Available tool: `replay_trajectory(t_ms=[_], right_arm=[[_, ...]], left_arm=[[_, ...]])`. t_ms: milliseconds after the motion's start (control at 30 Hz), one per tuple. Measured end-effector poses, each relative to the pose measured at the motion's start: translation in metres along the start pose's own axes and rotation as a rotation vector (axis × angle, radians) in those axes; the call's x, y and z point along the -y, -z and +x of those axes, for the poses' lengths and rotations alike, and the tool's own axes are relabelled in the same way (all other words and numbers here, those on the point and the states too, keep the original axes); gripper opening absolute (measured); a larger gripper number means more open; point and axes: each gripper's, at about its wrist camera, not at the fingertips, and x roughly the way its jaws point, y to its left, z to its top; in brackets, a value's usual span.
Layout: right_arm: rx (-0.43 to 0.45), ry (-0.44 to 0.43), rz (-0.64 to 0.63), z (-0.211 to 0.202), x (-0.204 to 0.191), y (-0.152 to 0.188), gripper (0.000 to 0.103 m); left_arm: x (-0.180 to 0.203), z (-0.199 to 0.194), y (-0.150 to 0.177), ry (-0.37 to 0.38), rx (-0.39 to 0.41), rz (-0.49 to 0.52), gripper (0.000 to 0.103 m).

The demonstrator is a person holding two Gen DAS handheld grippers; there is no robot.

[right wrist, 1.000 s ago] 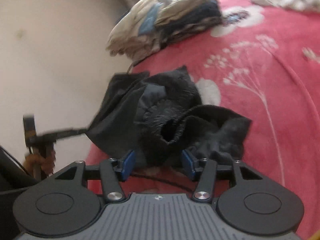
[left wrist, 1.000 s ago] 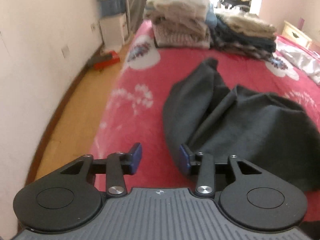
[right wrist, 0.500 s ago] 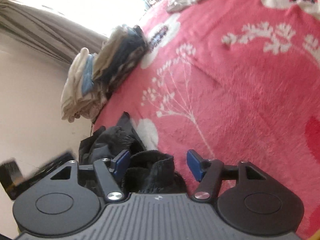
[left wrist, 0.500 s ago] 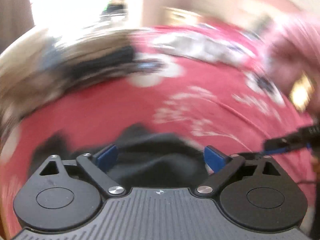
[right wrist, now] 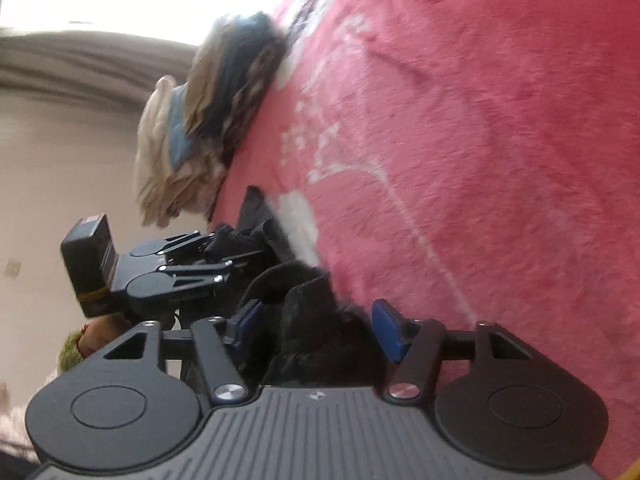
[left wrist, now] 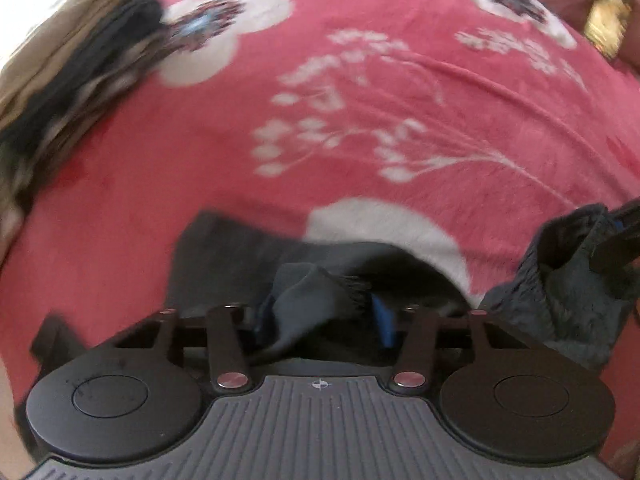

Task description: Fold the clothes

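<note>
I have the dark grey knit garment [left wrist: 316, 300] pinched in my left gripper [left wrist: 320, 320]; my right gripper [right wrist: 316, 328] probably grips its other edge, so next I spread it flat.

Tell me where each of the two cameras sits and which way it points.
Left wrist: rides on the left claw, looking along its fingers across the pink blanket; its own claw, with dark garment between the pads, and the right claw show.
Right wrist: rides on the right claw, rolled sideways, facing the folded pile and wall; its own claw and the left claw show.
Shared: garment, blanket, folded pile, each other's claw.
</note>
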Motion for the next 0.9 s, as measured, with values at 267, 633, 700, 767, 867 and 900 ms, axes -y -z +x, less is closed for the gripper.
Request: replay_trajectory(t_ms=[267,633,700,767,867,900], right_arm=[[-0.029,0.018,-0.175,-0.002,-0.024,0.013,0.02],[-0.101,0.092,-0.399,-0.013,-0.063,0.052,0.016],[-0.112,0.118,-0.416,-0.01,-0.066,0.059,0.014],[-0.108,0.159,-0.455,-0.004,-0.073,0.066,0.011],[-0.052,0.231,-0.594,0.003,-0.098,0.069,0.01],[-0.025,0.24,-0.644,0.003,-0.108,0.066,0.01]], left_arm=[[-0.024,-0.055,0.063,-0.031,0.059,-0.182,0.013],[0.016,-0.083,0.193,0.093,-0.109,-0.401,0.013],[0.027,-0.08,0.209,0.106,-0.117,-0.434,0.013],[0.033,-0.079,0.214,0.112,-0.098,-0.446,0.013],[0.024,-0.092,0.203,0.098,-0.006,-0.46,0.012],[0.013,-0.101,0.196,0.094,0.042,-0.48,0.012]])
